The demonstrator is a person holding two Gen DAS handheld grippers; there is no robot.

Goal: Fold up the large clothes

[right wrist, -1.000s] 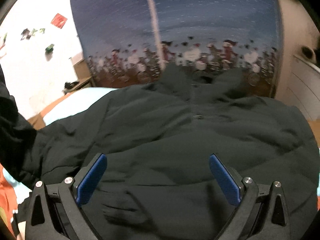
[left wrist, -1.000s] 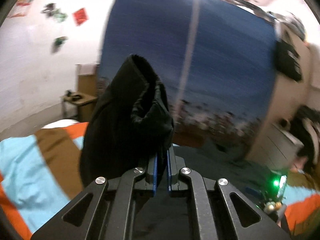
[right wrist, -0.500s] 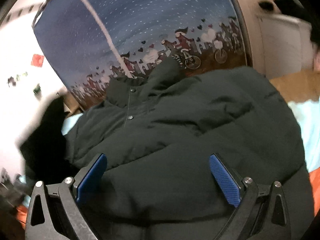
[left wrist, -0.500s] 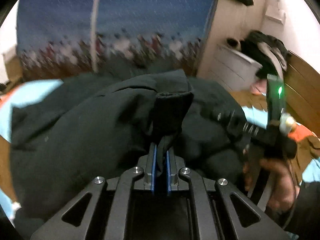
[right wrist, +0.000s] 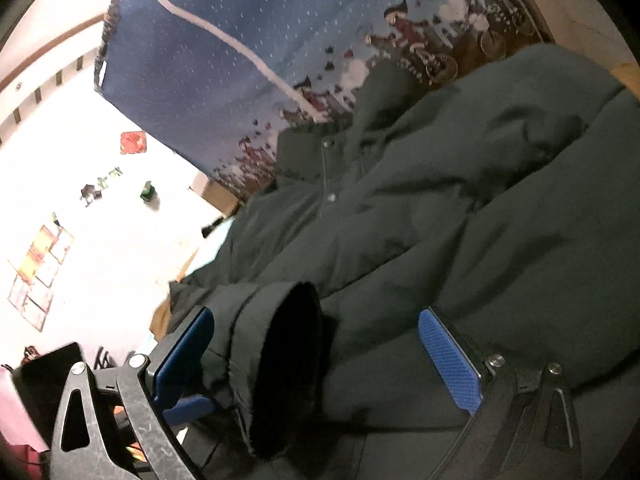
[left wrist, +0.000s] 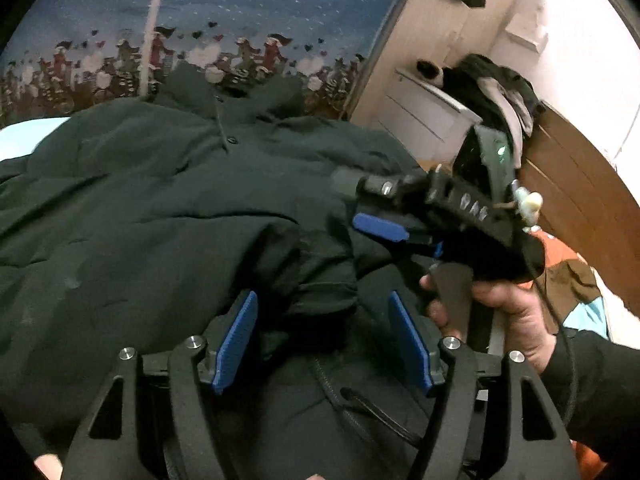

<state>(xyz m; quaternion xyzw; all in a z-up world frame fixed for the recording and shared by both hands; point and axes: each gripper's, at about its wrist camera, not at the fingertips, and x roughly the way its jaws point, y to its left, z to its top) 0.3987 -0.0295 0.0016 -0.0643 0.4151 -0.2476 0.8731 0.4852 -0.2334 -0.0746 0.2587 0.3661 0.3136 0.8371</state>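
A dark padded jacket [left wrist: 160, 208] lies front up on the bed, its collar toward the blue curtain. One sleeve is folded across the front, and its cuff [left wrist: 320, 284] rests between the blue pads of my left gripper [left wrist: 322, 340]. Those jaws are opening and the pads stand clear of the cloth. My right gripper [left wrist: 374, 208], held by a hand [left wrist: 504, 312], hovers just right of the cuff. In the right wrist view the jacket [right wrist: 500, 208] fills the frame. There the cuff [right wrist: 280, 360] lies between the wide-apart fingers of my right gripper [right wrist: 318, 360], near the left pad and not pinched.
A blue curtain [left wrist: 260, 8] with a cyclist print hangs behind the bed. At the right stands a white drawer unit [left wrist: 420, 112] with clothes piled on it, beside a wooden board [left wrist: 580, 184]. Light-blue bedding [left wrist: 28, 136] shows at the left. Pictures hang on the white wall [right wrist: 80, 240].
My left gripper brought the raised sleeve down across the jacket's front, then its jaws parted and let the cuff go. My right gripper stayed open and swung in beside the cuff.
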